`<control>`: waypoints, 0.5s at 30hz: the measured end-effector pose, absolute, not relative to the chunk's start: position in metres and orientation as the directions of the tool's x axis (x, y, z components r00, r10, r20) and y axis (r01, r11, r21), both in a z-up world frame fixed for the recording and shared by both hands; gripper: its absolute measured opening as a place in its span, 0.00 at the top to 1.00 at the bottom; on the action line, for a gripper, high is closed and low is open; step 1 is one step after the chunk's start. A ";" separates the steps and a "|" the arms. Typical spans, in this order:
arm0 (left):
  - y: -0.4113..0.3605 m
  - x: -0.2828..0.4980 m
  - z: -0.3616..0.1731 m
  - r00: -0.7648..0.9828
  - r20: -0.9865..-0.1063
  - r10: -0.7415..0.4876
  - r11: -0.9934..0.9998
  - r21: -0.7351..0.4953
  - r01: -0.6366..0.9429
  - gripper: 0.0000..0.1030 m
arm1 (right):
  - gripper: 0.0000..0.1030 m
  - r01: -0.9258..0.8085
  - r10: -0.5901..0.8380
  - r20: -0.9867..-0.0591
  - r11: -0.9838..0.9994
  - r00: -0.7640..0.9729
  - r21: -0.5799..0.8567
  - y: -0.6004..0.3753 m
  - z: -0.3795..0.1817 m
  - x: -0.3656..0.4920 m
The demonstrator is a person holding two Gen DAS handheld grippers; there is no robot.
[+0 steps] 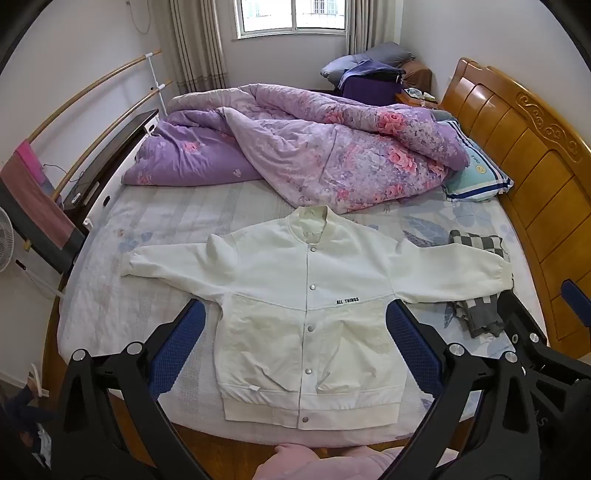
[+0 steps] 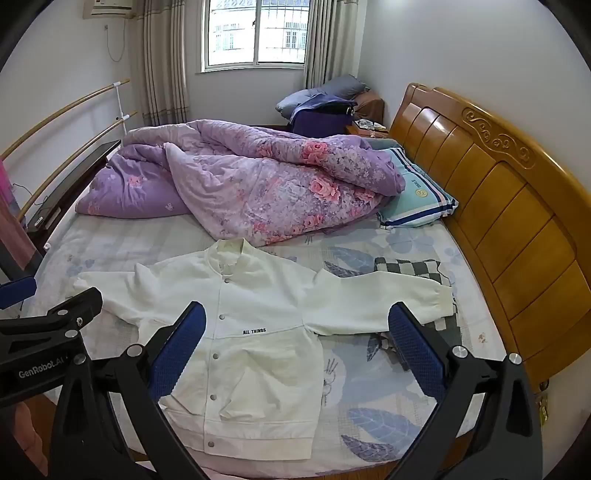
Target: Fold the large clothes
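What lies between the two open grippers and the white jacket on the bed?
Nothing visible does. The white jacket lies flat, snapped shut, sleeves spread, below the open left gripper and right gripper. Only a checkered cloth lies under its sleeve near the headboard.

Daylit window (image 1: 291, 16), wooden headboard (image 1: 517, 147)

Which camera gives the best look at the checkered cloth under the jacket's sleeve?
The right wrist view: the checkered cloth shows its squares clearly beyond the white jacket sleeve. The left wrist view shows it smaller, near the edge.
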State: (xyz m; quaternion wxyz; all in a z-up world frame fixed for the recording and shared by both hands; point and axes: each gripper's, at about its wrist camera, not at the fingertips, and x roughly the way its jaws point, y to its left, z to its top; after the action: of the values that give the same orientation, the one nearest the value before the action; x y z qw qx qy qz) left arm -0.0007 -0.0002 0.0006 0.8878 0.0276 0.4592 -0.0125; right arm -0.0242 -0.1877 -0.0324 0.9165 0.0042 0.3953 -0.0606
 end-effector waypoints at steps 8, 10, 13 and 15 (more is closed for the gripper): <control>-0.001 -0.001 0.000 0.576 -0.818 0.007 0.998 0.041 0.047 0.05 | 0.07 0.114 -0.104 -0.721 0.993 0.685 -0.035 -0.185 -0.031 -0.025; 0.000 -0.001 0.000 0.576 -0.817 0.000 0.998 0.035 0.050 0.05 | 0.07 0.115 -0.102 -0.725 0.993 0.681 -0.031 -0.185 -0.031 -0.025; 0.001 -0.001 0.000 0.571 -0.821 -0.008 0.998 0.027 0.052 0.05 | 0.07 0.116 -0.106 -0.725 0.993 0.680 -0.037 -0.187 -0.035 -0.023; 0.001 -0.002 0.001 0.573 -0.819 -0.006 0.998 0.030 0.052 0.05 | 0.07 0.119 -0.105 -0.727 0.992 0.678 -0.032 -0.188 -0.036 -0.023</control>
State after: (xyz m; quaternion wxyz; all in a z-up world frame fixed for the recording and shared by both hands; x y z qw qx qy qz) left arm -0.0021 0.0008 0.0005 0.8865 0.0254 0.4617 -0.0164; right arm -0.0228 -0.1876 -0.0355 0.9159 0.0089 0.3965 -0.0613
